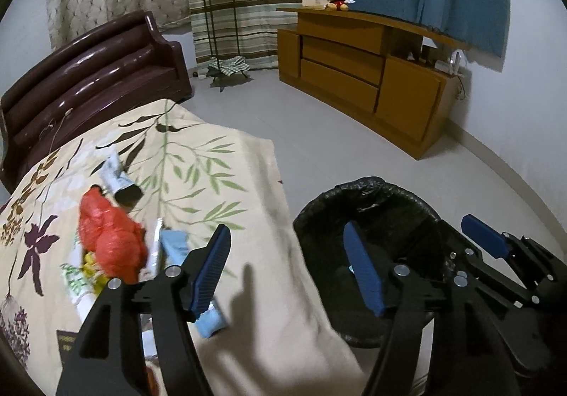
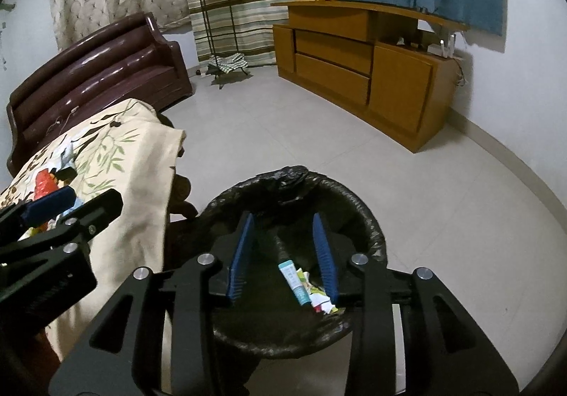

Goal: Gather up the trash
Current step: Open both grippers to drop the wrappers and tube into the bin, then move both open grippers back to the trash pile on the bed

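Trash [image 1: 110, 240] lies heaped on the flowered cloth [image 1: 198, 162]: a red bag, pale blue packets, wrappers. More sits at the bottom of the black-lined bin [image 2: 368, 219], beside the table. Right gripper [image 2: 283, 254] hangs over the bin mouth, jaws apart, nothing between them; a tube and scraps [image 2: 312, 289] lie below, probably just loose on the liner. Left gripper [image 1: 287, 268] is over the cloth's edge, jaws wide and empty. Best move now: swing left toward the heap, straddle one packet, and close squarely without pinching the cloth.
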The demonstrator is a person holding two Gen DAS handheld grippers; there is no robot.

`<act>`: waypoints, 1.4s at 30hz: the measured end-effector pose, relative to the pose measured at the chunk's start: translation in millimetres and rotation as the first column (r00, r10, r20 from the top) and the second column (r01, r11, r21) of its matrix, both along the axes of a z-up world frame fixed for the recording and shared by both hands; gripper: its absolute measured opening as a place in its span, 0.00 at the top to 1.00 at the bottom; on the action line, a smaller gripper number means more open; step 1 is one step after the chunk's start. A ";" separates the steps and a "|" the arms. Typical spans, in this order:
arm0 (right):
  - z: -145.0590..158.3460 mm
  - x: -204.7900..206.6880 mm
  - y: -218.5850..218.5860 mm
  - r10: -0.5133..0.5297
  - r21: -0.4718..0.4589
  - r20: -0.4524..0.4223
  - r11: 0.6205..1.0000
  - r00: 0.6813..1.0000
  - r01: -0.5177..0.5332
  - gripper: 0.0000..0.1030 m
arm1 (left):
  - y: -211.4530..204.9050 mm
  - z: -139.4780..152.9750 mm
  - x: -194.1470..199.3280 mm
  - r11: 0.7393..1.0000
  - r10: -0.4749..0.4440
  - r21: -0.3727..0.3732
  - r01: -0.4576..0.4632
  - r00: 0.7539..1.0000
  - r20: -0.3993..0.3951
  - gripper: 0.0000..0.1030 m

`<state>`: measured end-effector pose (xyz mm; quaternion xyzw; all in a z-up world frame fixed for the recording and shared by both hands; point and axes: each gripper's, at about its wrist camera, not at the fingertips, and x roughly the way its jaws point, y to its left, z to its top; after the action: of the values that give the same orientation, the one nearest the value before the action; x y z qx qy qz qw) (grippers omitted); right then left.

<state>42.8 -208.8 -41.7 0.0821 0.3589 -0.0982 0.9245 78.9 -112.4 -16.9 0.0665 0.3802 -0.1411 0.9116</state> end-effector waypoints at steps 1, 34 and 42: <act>0.8 -1.0 2.1 0.004 0.001 0.000 1.000 1.000 -0.004 0.63 | 3.5 1.7 -2.0 1.000 0.004 -0.002 -0.004 1.000 0.002 0.37; 31.1 -36.5 172.1 0.322 -0.054 0.000 0.945 0.947 -0.322 0.53 | 215.7 5.0 -63.0 0.937 0.350 0.009 -0.350 0.937 0.003 0.37; 33.5 -44.1 214.7 0.402 -0.064 0.000 0.914 0.916 -0.401 0.51 | 259.9 -3.7 -71.4 0.907 0.422 0.006 -0.422 0.907 -0.014 0.37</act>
<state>-1.3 5.9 -8.2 -0.0215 0.3586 0.0830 0.9295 7.5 147.5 -20.6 -0.0170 0.3926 0.0591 0.9176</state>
